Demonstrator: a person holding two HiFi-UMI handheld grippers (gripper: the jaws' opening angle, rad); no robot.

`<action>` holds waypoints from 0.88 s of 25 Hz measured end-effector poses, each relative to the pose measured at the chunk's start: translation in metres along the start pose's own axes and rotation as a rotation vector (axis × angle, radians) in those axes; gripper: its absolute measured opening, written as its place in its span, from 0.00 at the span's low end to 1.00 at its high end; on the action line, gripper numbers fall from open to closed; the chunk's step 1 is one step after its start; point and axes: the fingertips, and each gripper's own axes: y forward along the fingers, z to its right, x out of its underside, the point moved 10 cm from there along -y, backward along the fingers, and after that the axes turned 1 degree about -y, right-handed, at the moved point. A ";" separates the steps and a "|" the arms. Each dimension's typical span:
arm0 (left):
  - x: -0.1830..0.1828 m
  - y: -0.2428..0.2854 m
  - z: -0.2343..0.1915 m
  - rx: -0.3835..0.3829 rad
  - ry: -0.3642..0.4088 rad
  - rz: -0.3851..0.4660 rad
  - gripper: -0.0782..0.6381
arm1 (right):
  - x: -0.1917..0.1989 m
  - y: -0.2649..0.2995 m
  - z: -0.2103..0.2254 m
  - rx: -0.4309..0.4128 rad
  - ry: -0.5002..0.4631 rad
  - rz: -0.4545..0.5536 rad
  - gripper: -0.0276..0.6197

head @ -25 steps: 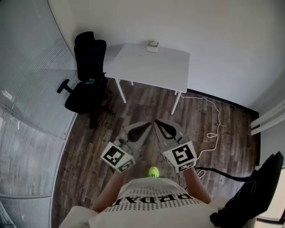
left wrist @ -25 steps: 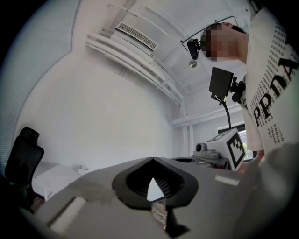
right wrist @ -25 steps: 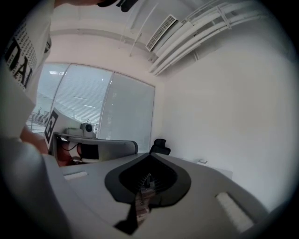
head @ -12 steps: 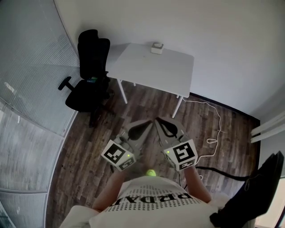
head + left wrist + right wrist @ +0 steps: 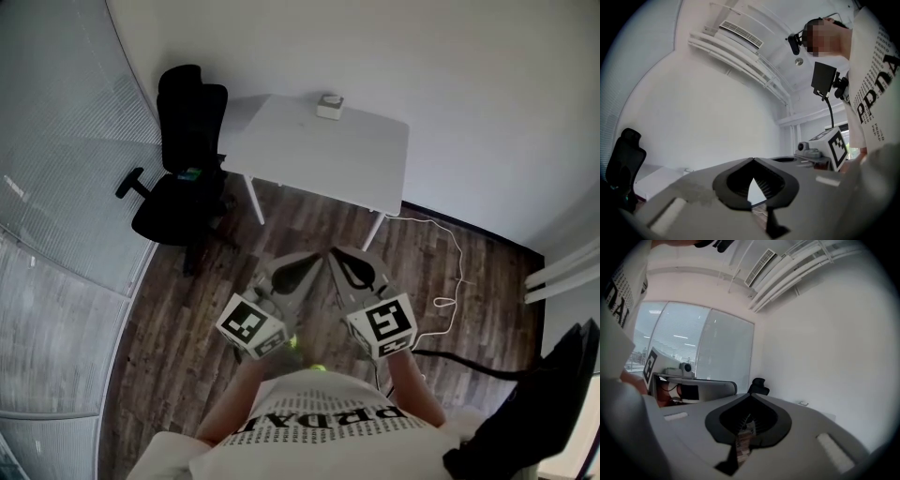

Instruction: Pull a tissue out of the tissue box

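The small white tissue box [image 5: 330, 105] stands at the far edge of a white table [image 5: 319, 150], several steps ahead of me. It shows tiny in the left gripper view [image 5: 688, 170] and the right gripper view [image 5: 802, 403]. My left gripper [image 5: 312, 260] and right gripper [image 5: 334, 254] are held side by side at waist height over the wooden floor, pointing toward the table. Both are shut with nothing between the jaws: the tips meet in the left gripper view [image 5: 752, 159] and the right gripper view [image 5: 750, 395].
A black office chair [image 5: 183, 159] stands left of the table against a glass wall [image 5: 56, 216]. A white cable [image 5: 452, 272] loops on the floor to the right. A black bag [image 5: 534, 403] lies at the lower right. Something yellow-green [image 5: 319, 367] shows by my feet.
The whole view has shifted toward the table, which sits a little larger and nearer. Both grippers travelled along with me, still shut and side by side.
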 end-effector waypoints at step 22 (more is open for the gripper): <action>-0.023 0.019 -0.157 0.135 -0.008 0.006 0.10 | -0.022 0.139 0.026 0.113 0.057 -0.024 0.06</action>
